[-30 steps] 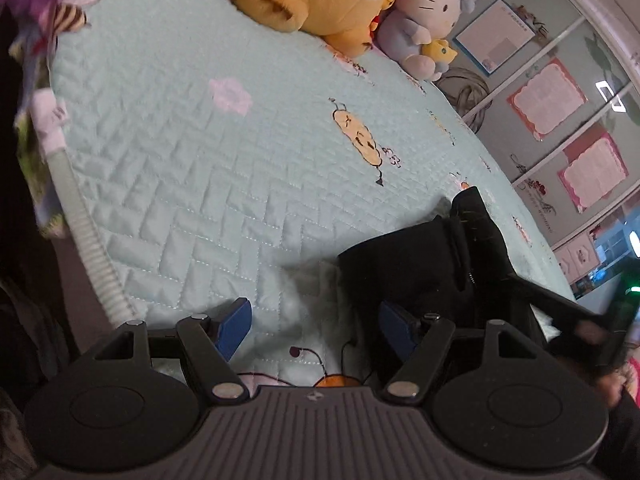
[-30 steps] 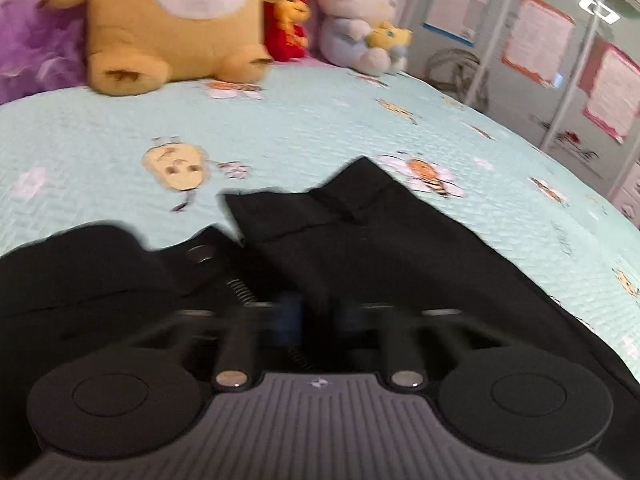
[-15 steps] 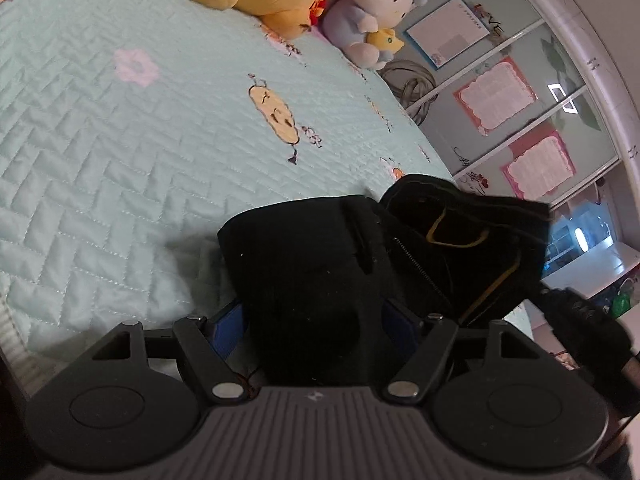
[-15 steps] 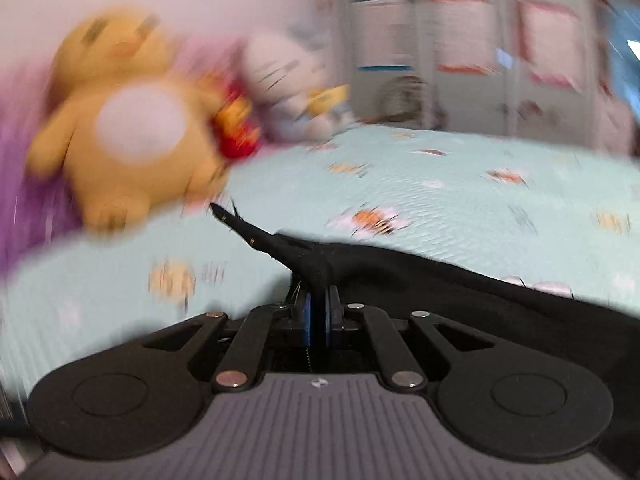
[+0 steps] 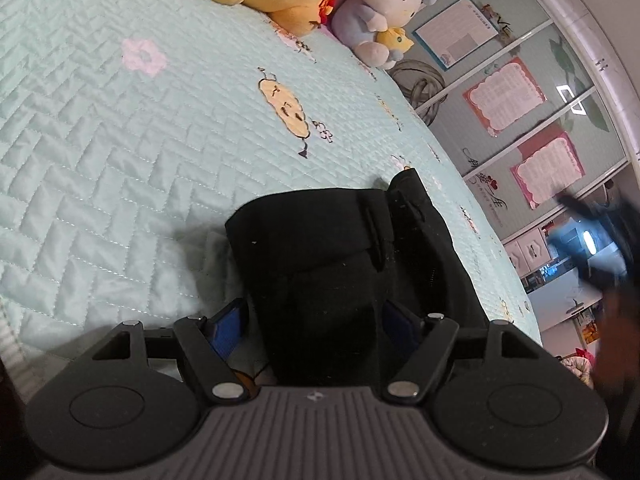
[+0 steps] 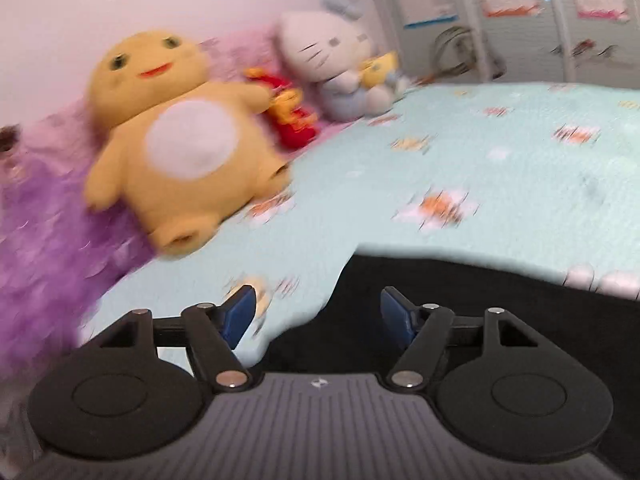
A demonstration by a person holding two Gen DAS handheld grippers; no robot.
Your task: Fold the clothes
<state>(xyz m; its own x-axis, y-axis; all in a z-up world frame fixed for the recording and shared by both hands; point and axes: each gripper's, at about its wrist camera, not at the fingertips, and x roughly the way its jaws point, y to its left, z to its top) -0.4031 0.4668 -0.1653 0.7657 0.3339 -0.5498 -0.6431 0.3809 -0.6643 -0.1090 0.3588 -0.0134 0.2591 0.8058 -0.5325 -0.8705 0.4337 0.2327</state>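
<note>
Looking past my spread left gripper (image 5: 314,326), black trousers (image 5: 332,264) lay between its jaws; right gripper (image 6: 318,312) just opened, empty; plush toys (image 6: 180,136) beyond, bed (image 5: 100,140) open leftward.

Yellow plush (image 6: 176,140), cat plush (image 6: 332,68), quilt (image 5: 120,128)

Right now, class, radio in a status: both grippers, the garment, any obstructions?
Left gripper open, fingers straddling black garment. Right gripper just opened, nothing between its fingers, garment below. Garment lies partly folded on quilt. Plush toys far off, no obstruction.

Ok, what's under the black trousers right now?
The black trousers lie on the mint quilted bedspread. A printed orange motif peeks out at their near edge; whatever else they cover is hidden.
</note>
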